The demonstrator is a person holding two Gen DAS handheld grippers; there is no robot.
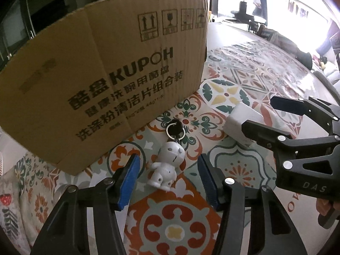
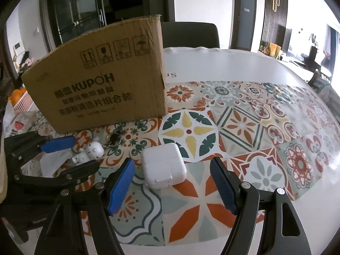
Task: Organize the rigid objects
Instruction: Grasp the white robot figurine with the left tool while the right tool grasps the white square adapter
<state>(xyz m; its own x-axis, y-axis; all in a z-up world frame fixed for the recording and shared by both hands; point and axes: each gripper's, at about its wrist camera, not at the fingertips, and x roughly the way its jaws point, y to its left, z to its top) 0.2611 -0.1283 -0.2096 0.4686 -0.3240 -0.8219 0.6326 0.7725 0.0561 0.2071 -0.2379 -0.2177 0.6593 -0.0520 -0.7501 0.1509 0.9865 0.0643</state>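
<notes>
A white figurine keychain (image 1: 164, 165) with a black key ring (image 1: 174, 128) lies on the patterned tablecloth, between the open fingers of my left gripper (image 1: 169, 171). It also shows in the right wrist view (image 2: 90, 152). A white power adapter (image 2: 163, 165) lies just ahead of my open, empty right gripper (image 2: 173, 171). In the left wrist view the adapter (image 1: 244, 120) sits partly behind the right gripper (image 1: 258, 115). The left gripper (image 2: 71, 154) shows at the left of the right wrist view.
A brown cardboard box (image 1: 102, 68) stands just behind the keychain; it also shows in the right wrist view (image 2: 99, 82). The patterned tablecloth (image 2: 244, 127) spreads to the right. A dark chair back (image 2: 191, 34) stands beyond the table's far edge.
</notes>
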